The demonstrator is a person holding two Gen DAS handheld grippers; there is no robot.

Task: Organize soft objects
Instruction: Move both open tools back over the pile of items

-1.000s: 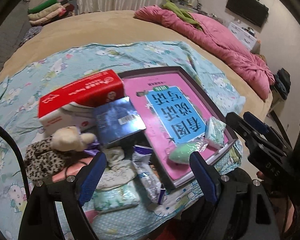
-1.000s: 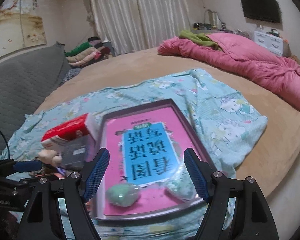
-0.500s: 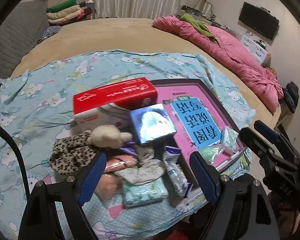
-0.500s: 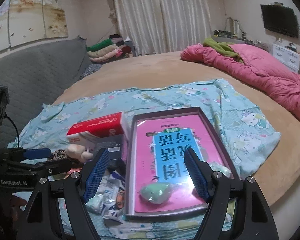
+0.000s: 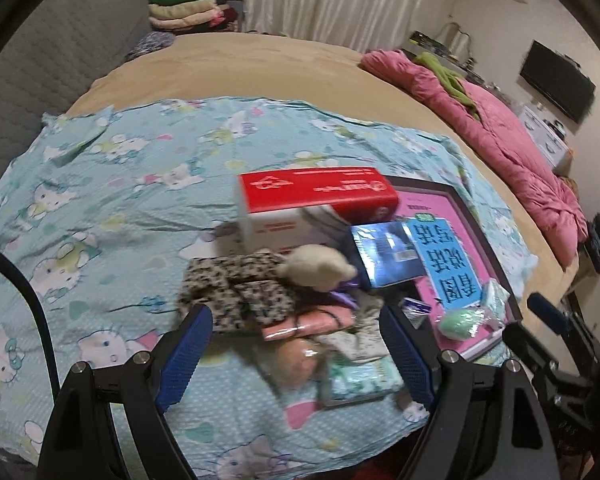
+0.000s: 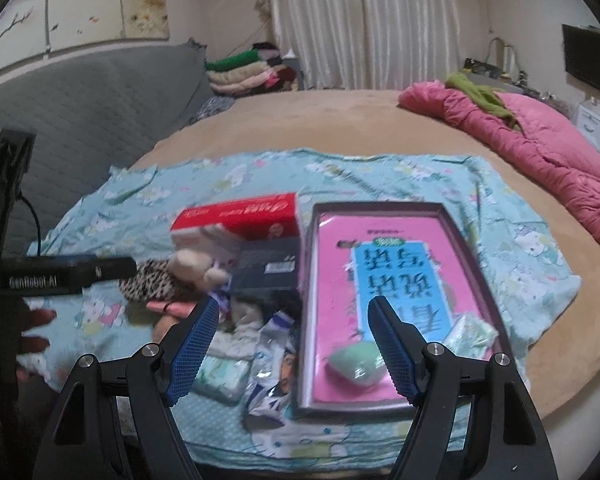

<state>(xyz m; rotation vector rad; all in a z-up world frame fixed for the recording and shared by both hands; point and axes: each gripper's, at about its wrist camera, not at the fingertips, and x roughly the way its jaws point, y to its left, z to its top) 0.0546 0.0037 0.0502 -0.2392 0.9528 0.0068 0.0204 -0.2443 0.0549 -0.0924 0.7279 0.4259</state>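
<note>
Both my left fingers (image 5: 296,344) and right fingers (image 6: 292,340) stand spread, holding nothing, above the cartoon-print blue sheet (image 5: 112,208) on the bed. One leopard-print cloth (image 5: 236,292), one cream plush toy (image 5: 320,268), one red tissue box (image 5: 316,194), two green packets (image 6: 356,364) in one dark tray (image 6: 308,280).

Both views are swung leftward: the pile of soft items (image 5: 296,320) is now framed between the left claw (image 5: 296,356), and the pink book (image 6: 396,292) is shifted right
</note>
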